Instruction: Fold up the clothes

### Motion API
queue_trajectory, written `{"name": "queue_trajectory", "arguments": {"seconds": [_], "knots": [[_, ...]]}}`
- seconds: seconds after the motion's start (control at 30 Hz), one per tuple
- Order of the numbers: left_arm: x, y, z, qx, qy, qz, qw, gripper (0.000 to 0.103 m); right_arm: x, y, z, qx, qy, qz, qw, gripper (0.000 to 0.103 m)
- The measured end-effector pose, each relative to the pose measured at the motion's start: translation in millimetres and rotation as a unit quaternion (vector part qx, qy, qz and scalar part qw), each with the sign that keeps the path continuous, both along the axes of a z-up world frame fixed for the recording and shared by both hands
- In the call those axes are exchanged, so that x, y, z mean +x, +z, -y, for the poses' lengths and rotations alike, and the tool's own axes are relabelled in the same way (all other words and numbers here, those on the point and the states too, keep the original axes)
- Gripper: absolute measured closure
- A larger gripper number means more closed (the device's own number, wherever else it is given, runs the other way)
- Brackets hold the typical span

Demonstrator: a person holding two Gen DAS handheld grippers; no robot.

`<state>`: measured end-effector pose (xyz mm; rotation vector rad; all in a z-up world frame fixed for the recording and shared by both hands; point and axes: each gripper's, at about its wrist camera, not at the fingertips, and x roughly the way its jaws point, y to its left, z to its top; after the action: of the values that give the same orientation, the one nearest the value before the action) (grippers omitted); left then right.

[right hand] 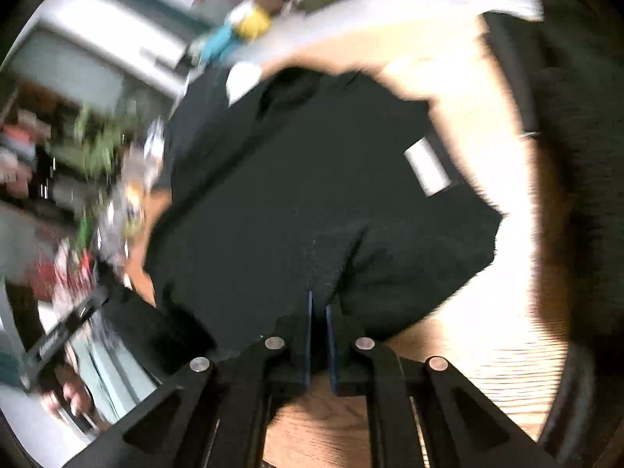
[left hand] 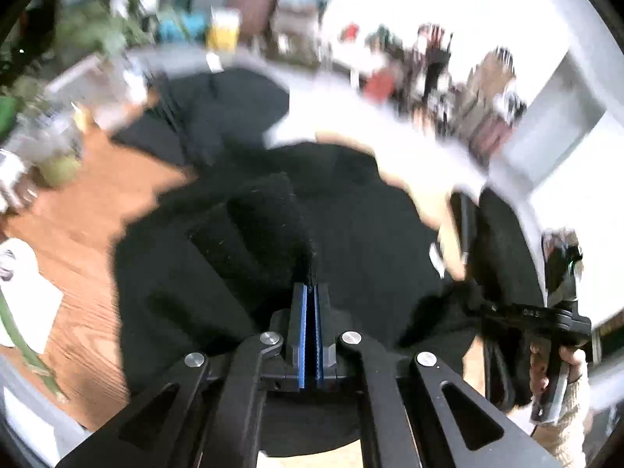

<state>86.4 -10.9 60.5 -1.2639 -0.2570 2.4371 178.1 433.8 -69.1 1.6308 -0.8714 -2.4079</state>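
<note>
Above the warm brown wooden tabletop, a black, soft knitted garment hangs and drapes, pinched at two points along its near edge. From the left wrist view, the left gripper has its blue-padded fingers pressed together on a raised ridge of the cloth, which runs straight ahead from the tips and fans out over the wood beyond. From the right wrist view, the right gripper clamps another bunch of the same fabric, its fingers close with only a narrow gap filled by cloth, and the bulk of the garment spreads ahead of it, a small white rectangular label showing toward the far right of the cloth. The right gripper also appears at the right edge of the left view, so both holds sit on one edge, side by side and apart, with the garment's length running away from both sets of fingers across the table. Judging from this, the next move depends on carrying that held edge forward over the far part; both hands seem equally near it. Heavy blur hides the far hem.
</note>
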Motion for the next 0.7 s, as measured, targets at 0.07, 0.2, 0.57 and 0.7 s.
{"name": "queue_trajectory", "arguments": {"seconds": [0.07,0.2,0.57,0.7], "knots": [[28.4,-11.0,19.5,0.005,0.012,-0.001,0.9999,0.100,2.7,-2.8,-3.3,-0.008,-0.019,0.001,1.000,0.095],[43.0,-81.8,26.4,-0.040,0.022,0.077,0.9960,0.100,9.9,-17.6,-4.2,-0.014,-0.040,0.017,0.999,0.094],[32.8,-123.6,51.7,-0.016,0.080,0.251,0.9646,0.075,27.9,-75.1,3.5,-0.005,-0.028,0.083,0.996,0.090],[22.6,-81.6,40.7,0.016,0.075,0.220,0.9725,0.036,25.3,-80.6,1.1,-0.002,-0.033,0.088,0.996,0.088]]}}
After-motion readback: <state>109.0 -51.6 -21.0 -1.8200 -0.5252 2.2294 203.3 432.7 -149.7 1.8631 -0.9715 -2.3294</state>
